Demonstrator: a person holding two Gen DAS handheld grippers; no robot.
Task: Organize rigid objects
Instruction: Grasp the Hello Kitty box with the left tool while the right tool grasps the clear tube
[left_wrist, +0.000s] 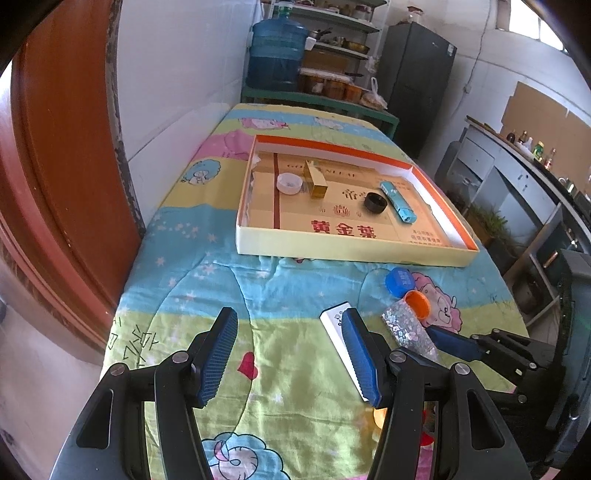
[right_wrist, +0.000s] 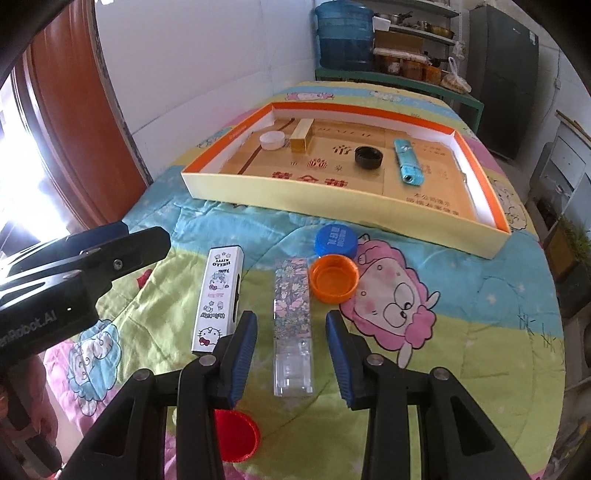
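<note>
My right gripper (right_wrist: 291, 350) is open and straddles a clear box with a flower pattern (right_wrist: 293, 317) lying on the quilt; there are gaps on both sides of the box. A white Hello Kitty box (right_wrist: 218, 295) lies to its left, an orange cap (right_wrist: 334, 278) and a blue cap (right_wrist: 336, 240) beyond it, and a red cap (right_wrist: 236, 435) lies under the left finger. My left gripper (left_wrist: 288, 350) hangs open over bare quilt, and its right finger partly hides the white box (left_wrist: 332, 321). The flowered box (left_wrist: 406, 328) lies beside it.
A shallow cardboard tray (right_wrist: 332, 192) farther back holds a white cap (right_wrist: 273, 140), a gold box (right_wrist: 301, 136), a black cap (right_wrist: 368, 157) and a light-blue stick-shaped item (right_wrist: 406, 158). A wooden door (left_wrist: 55, 166) stands left. Shelves, a water jug and a fridge stand beyond the table.
</note>
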